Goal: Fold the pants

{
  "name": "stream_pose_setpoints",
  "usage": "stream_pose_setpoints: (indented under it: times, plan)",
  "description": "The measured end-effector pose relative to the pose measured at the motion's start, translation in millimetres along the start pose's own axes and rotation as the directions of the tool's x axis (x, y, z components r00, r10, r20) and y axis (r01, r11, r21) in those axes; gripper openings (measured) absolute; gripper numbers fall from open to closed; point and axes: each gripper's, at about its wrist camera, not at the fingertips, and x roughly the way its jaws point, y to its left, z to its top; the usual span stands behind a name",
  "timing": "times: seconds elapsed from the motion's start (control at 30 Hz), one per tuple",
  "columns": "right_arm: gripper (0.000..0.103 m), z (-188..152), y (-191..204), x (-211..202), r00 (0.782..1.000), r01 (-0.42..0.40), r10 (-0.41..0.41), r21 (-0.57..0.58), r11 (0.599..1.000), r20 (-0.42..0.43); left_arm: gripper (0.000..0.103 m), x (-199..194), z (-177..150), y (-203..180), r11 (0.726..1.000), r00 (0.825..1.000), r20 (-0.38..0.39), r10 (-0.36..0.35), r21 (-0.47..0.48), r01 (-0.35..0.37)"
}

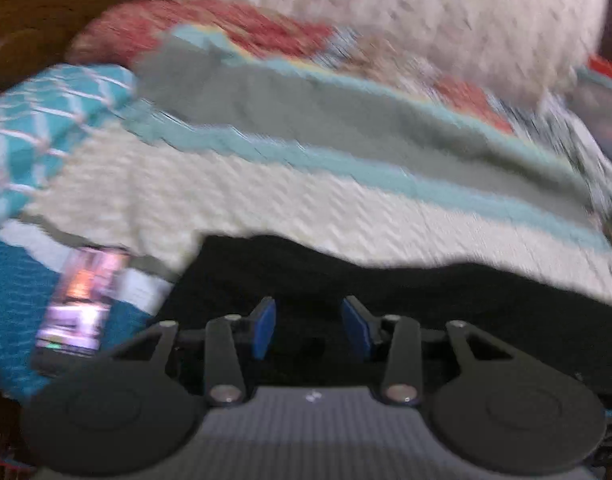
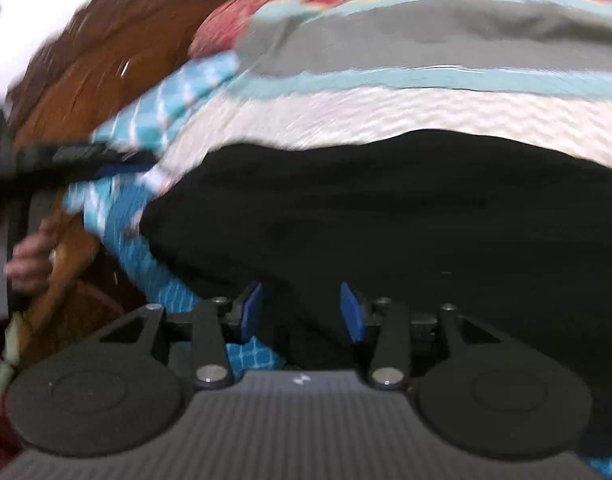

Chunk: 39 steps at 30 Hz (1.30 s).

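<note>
The black pants (image 1: 386,292) lie on a striped bedspread (image 1: 265,184), filling the lower part of both blurred views. My left gripper (image 1: 309,326) is open just above the pants' near edge, nothing between its blue pads (image 1: 265,328). In the right wrist view the pants (image 2: 386,216) spread wide in front of my right gripper (image 2: 301,312), which is open and empty over their near left part. The left gripper (image 2: 73,160) shows as a dark blur at the left of that view, with the hand (image 2: 29,260) holding it.
A lit phone (image 1: 81,300) lies on the teal cloth at the left of the pants. A white knitted pillow (image 1: 426,20) and a red patterned pillow (image 1: 177,28) lie at the back. Brown wooden furniture (image 2: 105,80) stands left of the bed.
</note>
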Motion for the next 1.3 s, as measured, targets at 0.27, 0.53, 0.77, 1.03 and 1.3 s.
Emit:
stream_pose_setpoints:
  times: [0.27, 0.53, 0.77, 1.03, 1.3]
  plan:
    - [0.008, 6, -5, 20, 0.992, -0.048, 0.038, -0.075, 0.996, -0.124, 0.029, 32, -29, 12, 0.995, 0.978, -0.18, 0.102, 0.005, -0.103]
    - [0.017, -10, -41, 8, 0.982, -0.152, 0.166, 0.137, 0.979, -0.095, 0.032, 28, -34, -27, 0.943, 0.958, -0.144, 0.249, 0.262, -0.206]
    - [0.033, -36, -107, -109, 0.98, -0.034, -0.029, 0.316, 0.948, 0.194, 0.04, -9, -4, -49, 0.988, 0.999, 0.002, 0.042, 0.146, -0.042]
    - [0.04, -158, -202, -257, 0.775, 0.075, -0.523, 0.771, 0.632, 0.354, 0.04, 49, -16, -99, 0.978, 0.983, -0.166, -0.075, 0.179, 0.105]
    - [0.054, -215, -256, -294, 0.615, -0.069, -0.697, 0.906, 0.418, 0.369, 0.043, 80, -43, -110, 0.965, 0.961, -0.269, 0.059, 0.262, 0.014]
